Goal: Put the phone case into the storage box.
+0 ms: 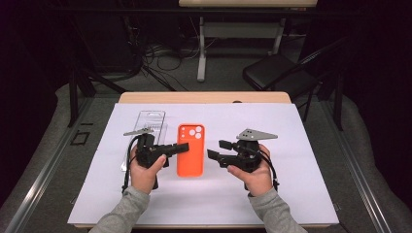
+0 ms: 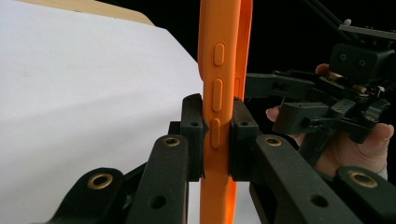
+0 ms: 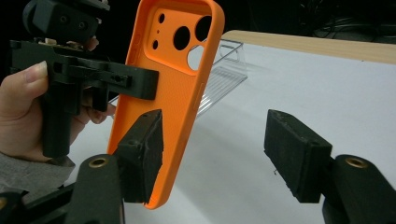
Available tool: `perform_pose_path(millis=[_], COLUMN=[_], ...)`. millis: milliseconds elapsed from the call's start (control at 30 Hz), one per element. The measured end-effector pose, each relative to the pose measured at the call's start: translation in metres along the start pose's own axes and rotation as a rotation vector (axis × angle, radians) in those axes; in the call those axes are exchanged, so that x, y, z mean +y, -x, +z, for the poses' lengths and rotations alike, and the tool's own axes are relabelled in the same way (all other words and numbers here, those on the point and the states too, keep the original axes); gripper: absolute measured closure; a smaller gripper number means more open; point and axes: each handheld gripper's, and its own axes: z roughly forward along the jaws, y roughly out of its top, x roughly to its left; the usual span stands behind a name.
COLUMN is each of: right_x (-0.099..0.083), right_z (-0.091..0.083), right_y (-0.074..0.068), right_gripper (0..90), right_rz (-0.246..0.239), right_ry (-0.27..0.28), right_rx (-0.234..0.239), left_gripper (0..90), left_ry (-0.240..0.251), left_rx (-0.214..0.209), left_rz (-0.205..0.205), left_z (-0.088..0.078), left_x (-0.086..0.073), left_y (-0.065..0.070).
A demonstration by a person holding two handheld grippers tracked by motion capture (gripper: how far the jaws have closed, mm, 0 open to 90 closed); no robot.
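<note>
Both jaws of the left gripper (image 2: pixel 215 135) pinch the orange phone case (image 1: pixel 190 149) by its left edge, above the white sheet (image 1: pixel 272 194). Spread apart, the right gripper (image 3: pixel 219 154) clasps nothing (case just beside it). Far left lies a clear plastic package (image 1: pixel 149 122); its contents cannot be told.

Grey sleeves (image 1: pixel 127 208); 2 black grippers with brass-ringed screws (image 2: pixel 101 180).

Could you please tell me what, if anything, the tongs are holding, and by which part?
The left tongs clamp the orange soft phone case by its side edge with the buttons; the right tongs stand open, gripping nothing.
</note>
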Motion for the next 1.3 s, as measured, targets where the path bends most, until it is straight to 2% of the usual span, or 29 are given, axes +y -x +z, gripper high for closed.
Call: perform_pose_path(millis=[500, 800, 1300], right_x=[-0.006, -0.007, -0.011], right_z=[0.006, 0.007, 0.008], right_y=[0.001, 0.002, 0.006], right_gripper=[47.0, 49.6, 57.7], right_rz=[0.083, 0.088, 0.148], right_ry=[-0.020, -0.030, -0.028], right_rx=[0.087, 0.103, 0.145], left_gripper=[80.4, 80.4, 80.4], left_ry=[-0.014, -0.024, -0.037], left_rx=[-0.026, -0.031, -0.041], left_rz=[0.014, 0.022, 0.024], left_z=[0.008, 0.011, 0.016], left_x=[-0.007, -0.008, -0.013], left_y=[0.009, 0.009, 0.013])
